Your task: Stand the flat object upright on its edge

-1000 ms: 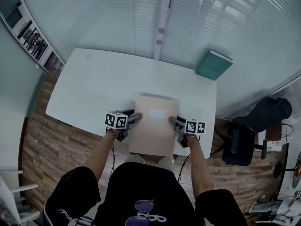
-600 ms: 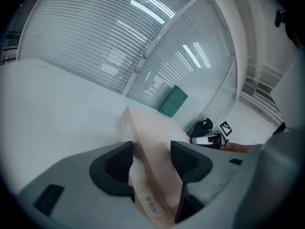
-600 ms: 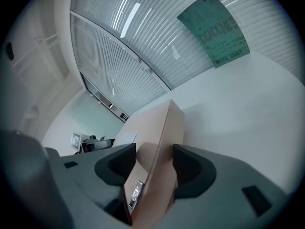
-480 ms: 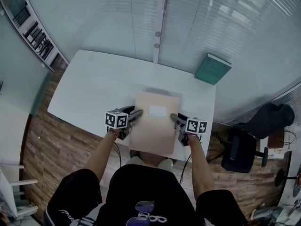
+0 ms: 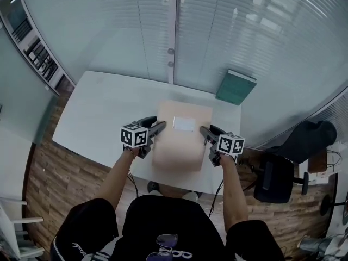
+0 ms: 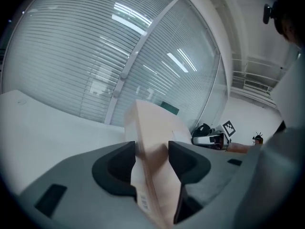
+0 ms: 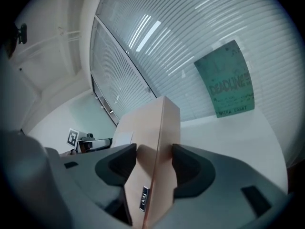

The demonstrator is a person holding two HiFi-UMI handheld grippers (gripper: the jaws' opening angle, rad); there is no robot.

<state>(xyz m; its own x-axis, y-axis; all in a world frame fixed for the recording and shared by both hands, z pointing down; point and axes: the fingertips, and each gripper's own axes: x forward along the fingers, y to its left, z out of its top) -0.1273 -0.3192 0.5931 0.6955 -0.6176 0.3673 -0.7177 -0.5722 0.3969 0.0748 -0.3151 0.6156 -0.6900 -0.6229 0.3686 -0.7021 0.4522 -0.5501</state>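
Pinching tan box point(image 5: 182, 140) between jaws: left claw point(image 5: 159, 127) closing on it, right claw point(image 5: 204, 130) clamped.

White table point(image 5: 98, 113), blind-covered glass wall point(image 5: 109, 31) behind, wood floor point(image 5: 51, 175), black chair point(image 5: 274, 173) at right.

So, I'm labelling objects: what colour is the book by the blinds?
Dark green book, clearest in the right gripper view.

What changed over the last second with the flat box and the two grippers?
The cardboard box moved further onto the table: earlier its near end overhung the front edge, now it is over the tabletop and looks tipped up. The left gripper's fingers are closing on its left side; the right gripper holds the right side as before. The green book stayed put.
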